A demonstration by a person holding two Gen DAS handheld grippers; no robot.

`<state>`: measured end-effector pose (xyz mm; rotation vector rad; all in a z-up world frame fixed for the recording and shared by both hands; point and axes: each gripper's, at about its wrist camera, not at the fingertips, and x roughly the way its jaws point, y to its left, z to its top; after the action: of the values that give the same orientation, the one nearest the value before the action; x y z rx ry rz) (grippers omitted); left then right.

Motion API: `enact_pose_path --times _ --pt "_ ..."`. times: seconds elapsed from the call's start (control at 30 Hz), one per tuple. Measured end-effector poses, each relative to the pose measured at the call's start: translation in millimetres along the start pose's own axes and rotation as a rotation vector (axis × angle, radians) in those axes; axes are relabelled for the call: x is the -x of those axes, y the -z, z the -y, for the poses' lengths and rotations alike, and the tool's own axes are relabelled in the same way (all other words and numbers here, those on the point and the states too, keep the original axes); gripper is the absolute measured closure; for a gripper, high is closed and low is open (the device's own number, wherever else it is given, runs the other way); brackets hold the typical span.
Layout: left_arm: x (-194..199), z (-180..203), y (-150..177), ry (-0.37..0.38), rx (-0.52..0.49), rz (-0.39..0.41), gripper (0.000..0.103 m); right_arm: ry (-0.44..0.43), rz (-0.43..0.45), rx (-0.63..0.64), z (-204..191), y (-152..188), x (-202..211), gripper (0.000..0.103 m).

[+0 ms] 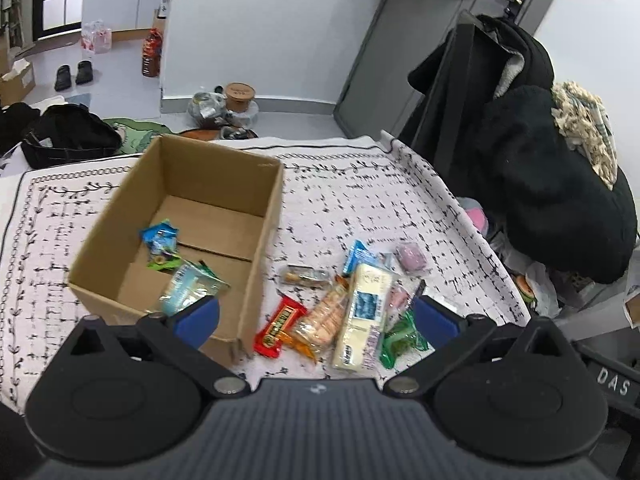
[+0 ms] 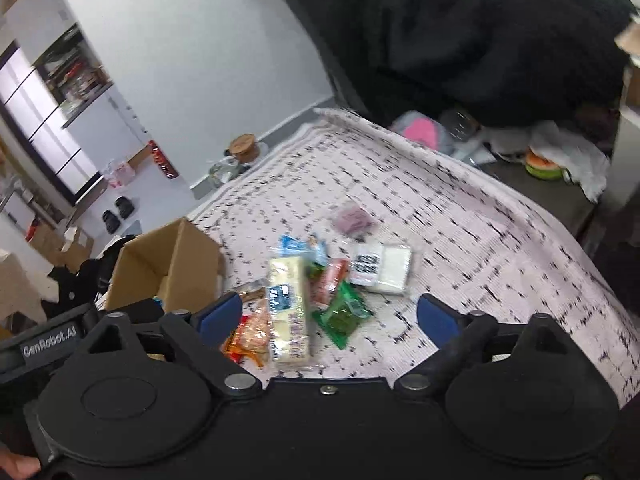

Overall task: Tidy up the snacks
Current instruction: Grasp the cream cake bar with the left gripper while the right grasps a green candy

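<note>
An open cardboard box [image 1: 218,178] [image 2: 176,260] stands on the patterned cloth. Inside it lie a blue packet [image 1: 160,237], a green one [image 1: 163,263] and a pale teal one [image 1: 188,286]. Right of the box is a pile of snacks: a long pale cracker pack [image 1: 362,312] [image 2: 288,308], a red bar [image 1: 280,326], a clear biscuit pack [image 1: 320,316] [image 2: 252,334], a green packet [image 1: 400,336] [image 2: 344,316], a white packet [image 2: 382,268] and a purple one [image 1: 412,257] [image 2: 354,218]. My left gripper [image 1: 316,318] hovers open above the pile by the box's near corner. My right gripper [image 2: 330,316] is open over the pile, gripping nothing.
Black clothes [image 1: 540,184] are heaped on a chair past the table's right edge. A black bag [image 1: 68,136] lies beyond the far left edge. The left gripper's body [image 2: 48,340] shows at the left of the right wrist view, beside the box.
</note>
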<state>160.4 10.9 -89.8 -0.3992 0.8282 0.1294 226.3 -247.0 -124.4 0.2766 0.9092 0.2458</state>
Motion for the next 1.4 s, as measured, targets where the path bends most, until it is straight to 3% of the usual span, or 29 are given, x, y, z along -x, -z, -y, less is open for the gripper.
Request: enact_pose_path --times 0.1,0.4,0.53,0.83,1.3,1.4 --pt "-8.3 7.0 3.6 0.008 -0.012 -0.006 0.000 0.009 -0.027 -0.043 8.5 1.8 -8.6 0.025" --pt "-41.4 20.6 10.0 0.057 -0.025 -0.049 0.003 0.006 -0.054 -0.157 19.8 3.0 -31.0 0.040" --pt "-57.5 26.6 11.2 0.073 -0.042 -0.064 0.015 0.013 -0.079 -0.214 27.6 1.5 -42.9 0.045" --pt "-96.1 29.7 14.1 0.085 -0.032 -0.128 0.044 -0.002 -0.129 -0.322 33.6 3.3 -73.1 0.048" --pt "-144.0 37.8 26.2 0.077 -0.037 -0.198 0.050 0.032 -0.169 -0.422 43.1 3.7 -103.9 0.048" --pt "-147.7 40.7 25.1 0.062 -0.057 -0.183 0.060 0.029 -0.179 -0.441 43.7 4.9 -109.9 0.048"
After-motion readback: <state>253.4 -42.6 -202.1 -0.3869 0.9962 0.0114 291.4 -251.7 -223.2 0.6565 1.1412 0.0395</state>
